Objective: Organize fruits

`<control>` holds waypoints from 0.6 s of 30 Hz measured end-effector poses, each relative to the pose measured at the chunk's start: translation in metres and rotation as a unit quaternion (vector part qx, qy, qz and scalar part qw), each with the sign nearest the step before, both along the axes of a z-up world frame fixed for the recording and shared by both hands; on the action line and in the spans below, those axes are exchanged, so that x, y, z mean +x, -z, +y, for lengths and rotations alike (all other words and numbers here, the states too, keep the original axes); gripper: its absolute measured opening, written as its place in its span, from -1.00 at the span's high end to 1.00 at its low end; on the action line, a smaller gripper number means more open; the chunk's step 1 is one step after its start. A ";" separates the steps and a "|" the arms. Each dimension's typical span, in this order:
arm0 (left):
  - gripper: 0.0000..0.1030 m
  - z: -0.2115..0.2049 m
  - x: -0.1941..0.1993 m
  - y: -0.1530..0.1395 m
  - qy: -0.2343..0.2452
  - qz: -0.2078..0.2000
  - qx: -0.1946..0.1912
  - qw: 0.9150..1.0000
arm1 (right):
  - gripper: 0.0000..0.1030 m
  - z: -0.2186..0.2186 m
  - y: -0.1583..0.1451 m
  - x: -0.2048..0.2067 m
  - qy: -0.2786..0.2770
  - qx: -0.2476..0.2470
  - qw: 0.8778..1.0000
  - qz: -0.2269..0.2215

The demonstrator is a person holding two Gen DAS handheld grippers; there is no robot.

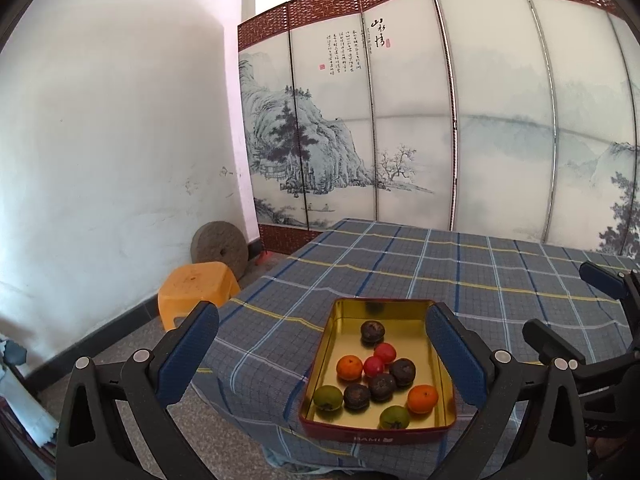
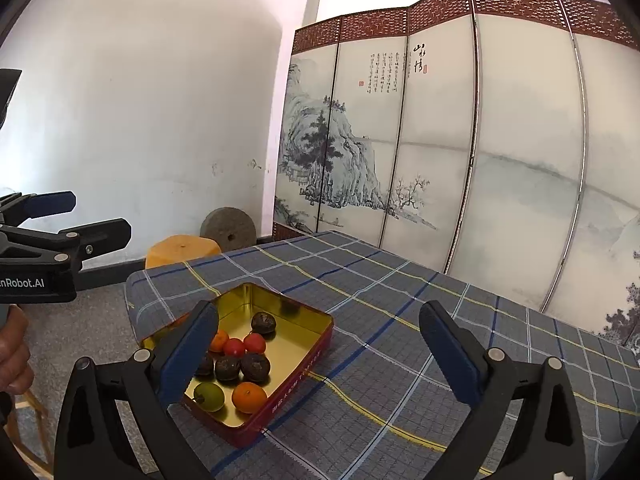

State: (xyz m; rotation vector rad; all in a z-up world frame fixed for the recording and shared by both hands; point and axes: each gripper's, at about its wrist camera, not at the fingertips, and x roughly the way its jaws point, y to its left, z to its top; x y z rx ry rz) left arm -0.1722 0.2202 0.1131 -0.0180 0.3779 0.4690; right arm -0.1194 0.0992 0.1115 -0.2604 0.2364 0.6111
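Note:
A red tin with a gold inside (image 1: pixel 320 364) sits at the near left edge of the checked table (image 1: pixel 440 272); it also shows in the right wrist view (image 2: pixel 304 364). It holds several small fruits: orange ones (image 1: pixel 349 367), red ones (image 1: pixel 385 352), green ones (image 1: pixel 327 397) and dark brown ones (image 1: pixel 373 331). My left gripper (image 1: pixel 322 350) is open and empty, above the tin's near end. My right gripper (image 2: pixel 318 344) is open and empty, to the right of the tin over the cloth. The left finger hides part of the fruit in the right wrist view.
An orange plastic stool (image 1: pixel 198 294) and a round millstone (image 1: pixel 219 247) stand on the floor left of the table. A painted folding screen (image 1: pixel 440 120) stands behind the table. The blue checked cloth (image 2: pixel 420 340) covers the table to the right.

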 end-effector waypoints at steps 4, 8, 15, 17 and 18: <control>-0.99 -0.005 -0.005 -0.005 -0.002 -0.005 0.006 1.000 | -0.96 0.000 -0.002 -0.008 -0.002 0.001 1.000 -0.006; -0.99 -0.005 -0.008 -0.006 -0.001 -0.008 0.007 1.000 | -0.98 0.000 -0.004 -0.011 -0.002 0.001 1.000 -0.013; -0.99 -0.006 -0.012 -0.008 0.000 -0.007 0.007 1.000 | -0.99 0.000 -0.005 -0.018 -0.003 -0.003 1.000 -0.016; -0.99 -0.006 -0.014 -0.008 0.000 -0.007 0.006 1.000 | -0.99 0.000 -0.004 -0.018 -0.003 -0.004 1.000 -0.015; -0.99 -0.006 -0.014 -0.007 0.001 -0.006 0.005 1.000 | -0.99 0.000 -0.004 -0.018 -0.002 -0.004 1.000 -0.016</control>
